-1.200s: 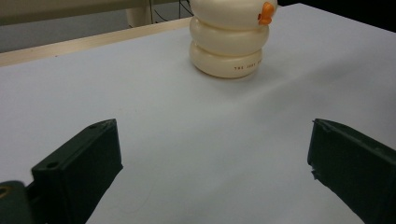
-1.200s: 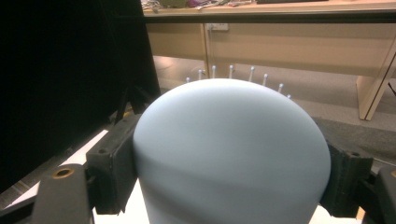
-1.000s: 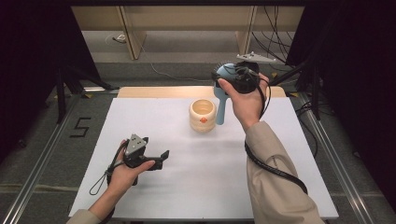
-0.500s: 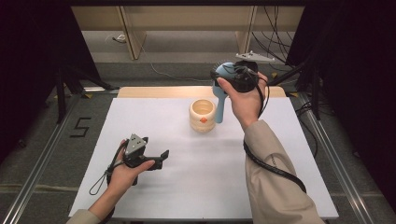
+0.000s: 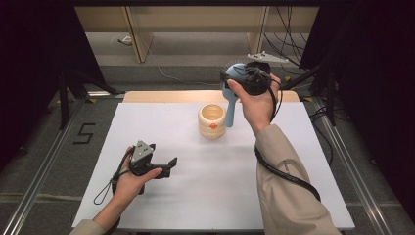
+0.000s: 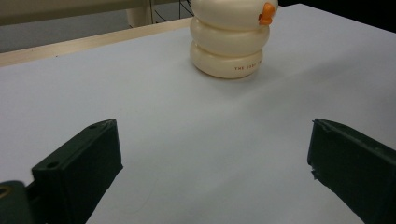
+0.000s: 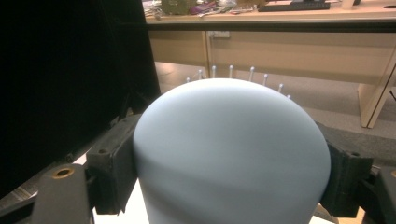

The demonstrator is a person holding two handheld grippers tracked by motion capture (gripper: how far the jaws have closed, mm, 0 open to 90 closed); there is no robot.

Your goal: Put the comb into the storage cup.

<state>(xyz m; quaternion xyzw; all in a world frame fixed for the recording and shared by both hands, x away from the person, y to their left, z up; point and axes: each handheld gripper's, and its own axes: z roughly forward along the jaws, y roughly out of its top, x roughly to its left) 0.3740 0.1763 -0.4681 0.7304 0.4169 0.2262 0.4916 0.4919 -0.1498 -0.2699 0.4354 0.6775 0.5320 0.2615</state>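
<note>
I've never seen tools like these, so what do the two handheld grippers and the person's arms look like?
Each gripper, left and right, is a black handheld body with two blocky black jaws, a trailing black cable and a grey three-cornered plate on top. The person wears beige sleeves.

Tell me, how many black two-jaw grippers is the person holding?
2. The left black two-jaw gripper rests open on the white table; the right one is raised, clamping a pale blue plastic hairbrush.

White table top (image 5: 195,205) w/ wood strip along far edge (image 5: 161,96); floor marked "5" (image 5: 84,133) at left; cables (image 5: 293,29) behind; wooden desk (image 7: 299,42) beyond.
</note>
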